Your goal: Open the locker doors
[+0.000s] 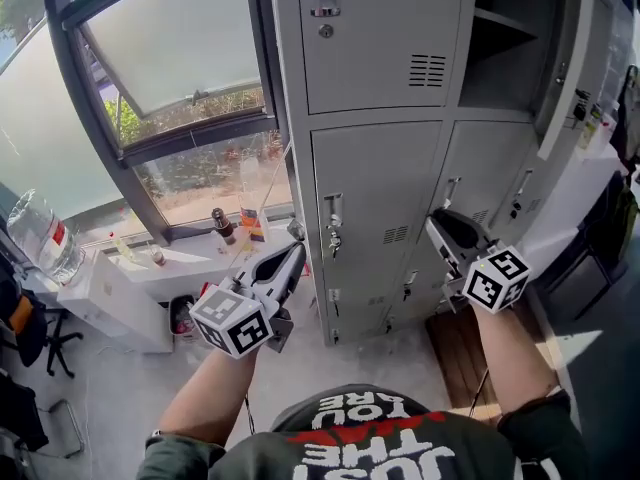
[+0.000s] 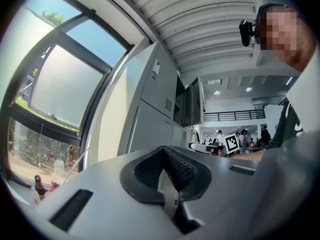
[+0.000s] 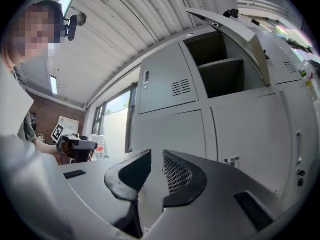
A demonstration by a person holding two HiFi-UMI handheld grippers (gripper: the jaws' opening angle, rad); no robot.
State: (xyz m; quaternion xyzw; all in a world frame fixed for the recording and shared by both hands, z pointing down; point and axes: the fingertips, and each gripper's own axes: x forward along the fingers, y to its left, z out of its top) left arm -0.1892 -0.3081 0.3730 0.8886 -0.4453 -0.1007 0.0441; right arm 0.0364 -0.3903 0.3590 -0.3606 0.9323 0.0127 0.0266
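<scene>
A grey locker bank [image 1: 375,208] stands in front of me. Its upper right door [image 1: 565,68] is swung open and shows a bare shelf [image 1: 505,23]. The upper left door [image 1: 380,38] and the middle left door with its handle [image 1: 333,223] are closed. My left gripper [image 1: 297,233] hangs left of that handle, apart from the locker; its jaws meet at the tips with nothing in them [image 2: 162,151]. My right gripper [image 1: 432,220] points at the middle right door [image 1: 490,173] without touching it. A narrow gap shows between its jaws, empty [image 3: 156,156]. The right gripper view also shows the open compartment [image 3: 222,69].
A large window [image 1: 170,58] fills the left side. Its sill holds bottles [image 1: 222,225]. A white box [image 1: 110,298] and a water jug [image 1: 45,236] sit lower left, beside a black chair [image 1: 40,338]. A wooden board [image 1: 465,353] lies on the floor by the lockers.
</scene>
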